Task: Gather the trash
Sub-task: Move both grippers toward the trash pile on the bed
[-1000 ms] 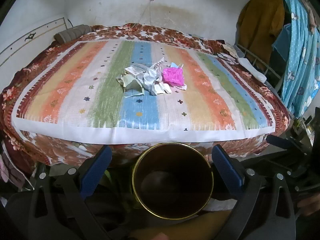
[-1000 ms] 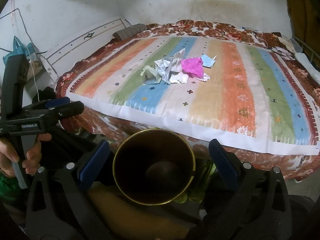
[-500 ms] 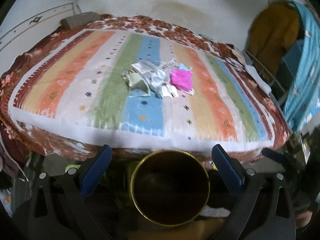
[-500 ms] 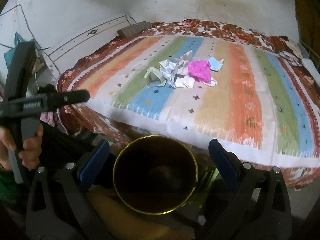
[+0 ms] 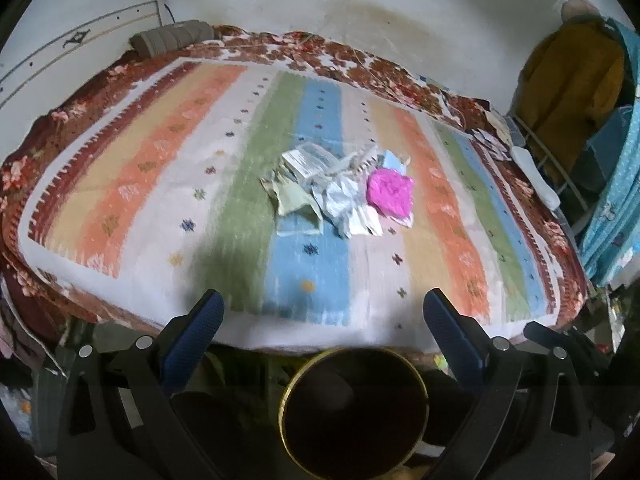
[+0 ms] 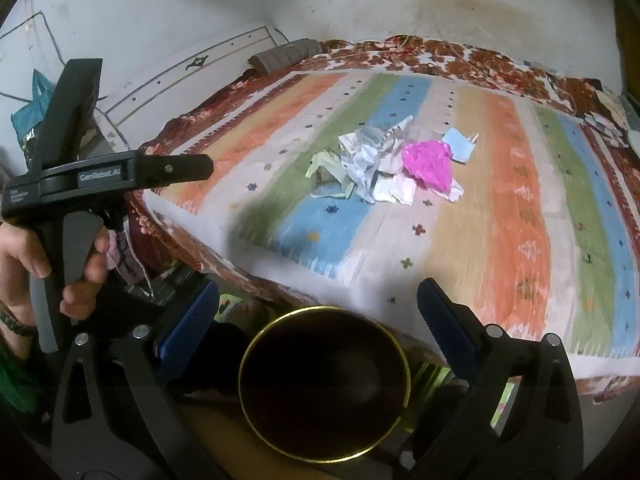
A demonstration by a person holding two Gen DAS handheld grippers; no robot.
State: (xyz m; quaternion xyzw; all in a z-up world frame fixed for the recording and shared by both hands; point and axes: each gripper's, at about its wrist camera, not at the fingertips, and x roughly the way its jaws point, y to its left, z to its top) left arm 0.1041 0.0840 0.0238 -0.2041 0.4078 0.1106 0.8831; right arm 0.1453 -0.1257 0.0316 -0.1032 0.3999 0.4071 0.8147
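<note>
2 grippers, left gripper point(image 5: 320, 316) and right gripper point(image 6: 318, 306), hover with blue fingers spread apart, holding nothing, above a dark gold-rimmed bin point(image 6: 324, 384). Ahead, mid-bed on a striped blanket point(image 5: 132, 184), lies the trash pile point(image 5: 340, 192): crumpled white papers and a pink wrapper point(image 5: 390, 192). Its long axis runs left to right, across the stripes.

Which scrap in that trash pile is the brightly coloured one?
The crumpled magenta plastic piece, on the pile's right side; the other scraps are pale: white, pale green or light blue.
</note>
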